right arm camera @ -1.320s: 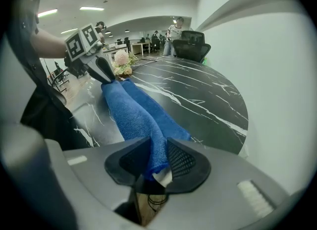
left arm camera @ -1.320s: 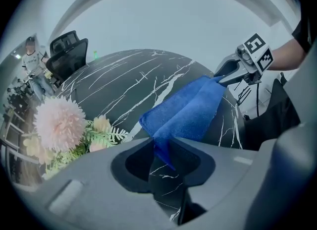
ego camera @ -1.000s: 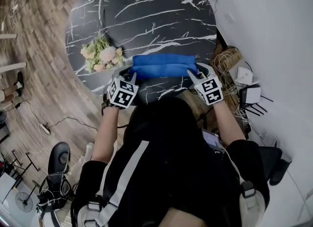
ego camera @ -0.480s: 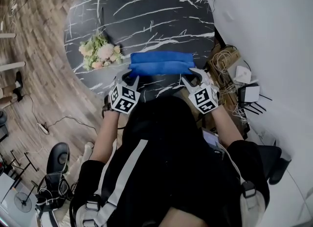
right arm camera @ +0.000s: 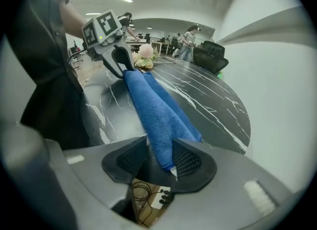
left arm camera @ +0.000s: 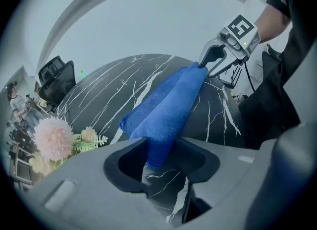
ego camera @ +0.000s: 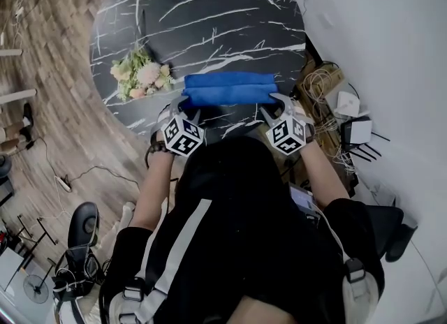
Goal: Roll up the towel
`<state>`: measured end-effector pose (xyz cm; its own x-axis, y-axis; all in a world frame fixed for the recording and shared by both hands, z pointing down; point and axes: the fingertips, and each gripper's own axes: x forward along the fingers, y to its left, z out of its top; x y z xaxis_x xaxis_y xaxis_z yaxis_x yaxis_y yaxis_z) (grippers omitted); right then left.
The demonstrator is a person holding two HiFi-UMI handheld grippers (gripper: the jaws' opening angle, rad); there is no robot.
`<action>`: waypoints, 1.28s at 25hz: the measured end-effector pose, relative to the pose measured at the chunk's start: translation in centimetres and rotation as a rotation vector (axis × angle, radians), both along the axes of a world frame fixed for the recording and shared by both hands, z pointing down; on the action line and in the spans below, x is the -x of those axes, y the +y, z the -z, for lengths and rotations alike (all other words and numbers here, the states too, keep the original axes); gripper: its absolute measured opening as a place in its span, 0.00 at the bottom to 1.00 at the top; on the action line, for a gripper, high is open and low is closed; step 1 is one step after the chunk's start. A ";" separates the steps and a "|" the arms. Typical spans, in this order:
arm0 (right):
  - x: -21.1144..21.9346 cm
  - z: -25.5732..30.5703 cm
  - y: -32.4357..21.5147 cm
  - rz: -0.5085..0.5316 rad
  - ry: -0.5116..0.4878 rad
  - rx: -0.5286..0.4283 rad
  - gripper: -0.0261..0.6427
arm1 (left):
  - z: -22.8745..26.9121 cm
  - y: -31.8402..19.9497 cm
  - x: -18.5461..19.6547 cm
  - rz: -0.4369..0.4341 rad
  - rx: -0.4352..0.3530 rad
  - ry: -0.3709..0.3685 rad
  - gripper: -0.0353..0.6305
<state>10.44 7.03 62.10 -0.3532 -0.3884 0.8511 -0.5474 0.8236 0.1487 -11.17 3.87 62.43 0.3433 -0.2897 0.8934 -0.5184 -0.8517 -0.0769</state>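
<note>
The blue towel [ego camera: 229, 89] is folded into a long narrow band and lies across the dark marble table [ego camera: 209, 8], close to the edge where the person stands. A bunch of flowers [ego camera: 140, 78] lies near its left end, a little apart from it. The left gripper [left arm camera: 161, 162] is at the left end of the towel. Its jaws have just been opening and now stand apart, and the tip of the towel sits loose in the gap between them with dark space on both sides. The right gripper [right arm camera: 158, 162] is at the other end. Its jaws are also apart, and the towel end lies between the two ribbed pads, very close to them, but it does not look squeezed. Both grippers point down at the table.
</note>
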 end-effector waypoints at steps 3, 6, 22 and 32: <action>0.0 -0.6 -0.3 0.037 0.051 -0.016 0.28 | -0.3 -0.4 -0.1 -0.015 -0.017 -0.029 0.33; -0.1 -0.7 -0.7 0.026 0.065 -0.018 0.23 | -0.5 -0.6 -0.2 -0.012 -0.022 -0.043 0.32; -0.2 0.2 3.4 0.026 0.030 0.065 0.15 | 0.3 3.7 0.6 0.041 0.118 0.031 0.24; -0.3 0.9 2.3 -0.071 -0.036 0.116 0.17 | 0.7 3.0 0.6 0.045 0.178 0.049 0.26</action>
<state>10.78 9.36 61.18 -0.3595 -0.3129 0.8792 -0.6079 0.7933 0.0337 -11.77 6.92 61.70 0.3781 -0.1442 0.9145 -0.5553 -0.8257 0.0994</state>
